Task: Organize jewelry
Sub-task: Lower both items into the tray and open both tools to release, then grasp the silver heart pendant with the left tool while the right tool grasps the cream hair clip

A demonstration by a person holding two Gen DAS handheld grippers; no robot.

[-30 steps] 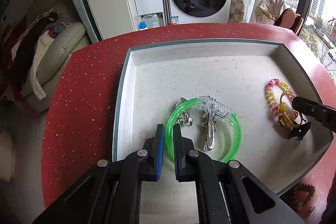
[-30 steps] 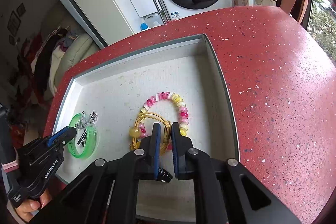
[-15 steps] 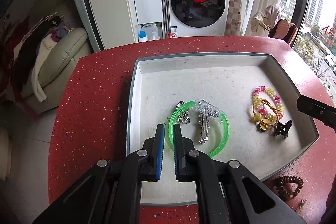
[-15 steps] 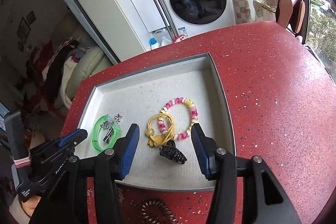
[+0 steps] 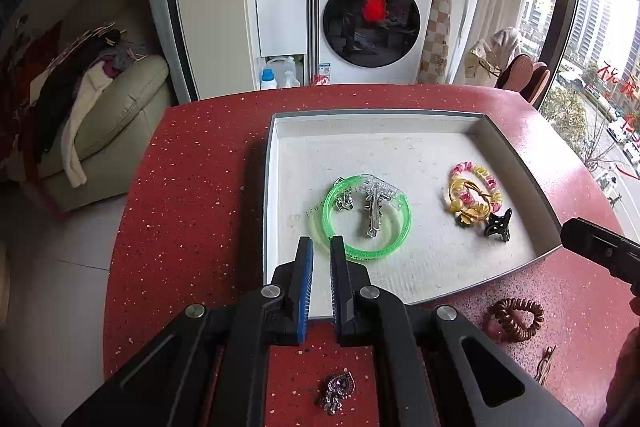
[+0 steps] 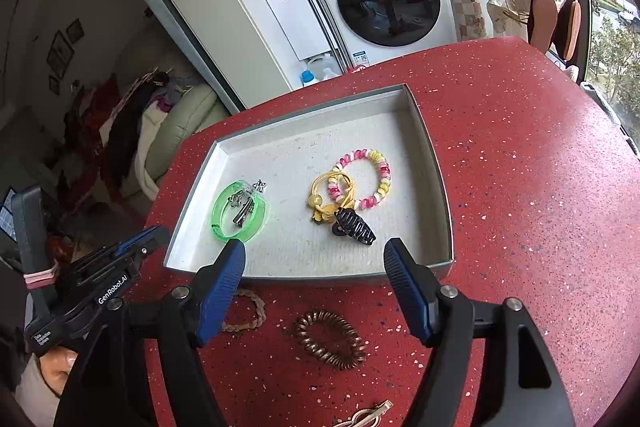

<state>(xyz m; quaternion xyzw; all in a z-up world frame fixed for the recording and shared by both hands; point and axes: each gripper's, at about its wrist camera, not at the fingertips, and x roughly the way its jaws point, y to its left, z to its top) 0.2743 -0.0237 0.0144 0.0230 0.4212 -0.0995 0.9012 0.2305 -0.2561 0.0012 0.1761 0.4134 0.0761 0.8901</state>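
A grey tray (image 5: 272, 187) on the red counter holds a green bangle (image 5: 396, 247) with a clear clip (image 5: 380, 189) and a silver clip across it. To the right lie a pink-yellow coil bracelet (image 6: 382, 171), a yellow hair tie (image 6: 320, 199) and a black claw clip (image 6: 356, 227). My left gripper (image 5: 321, 247) hovers over the tray's near left corner, shut with nothing in it. My right gripper (image 6: 315, 255) hangs above the tray's near rim with its jaws opening wide. Nothing is between them, and the claw clip lies just beyond.
On the counter in front of the tray lie a brown coil hair tie (image 6: 330, 339), a braided bracelet (image 6: 256, 311), a gold hairpin (image 6: 368, 415) and a silver pendant (image 5: 338, 389). A washing machine (image 5: 372, 23) and a sofa (image 5: 108, 115) stand beyond the counter's far edge.
My right gripper has let go of the black claw clip, opened wide and drawn back and up. My left gripper has also pulled back from the green bangle, still shut.
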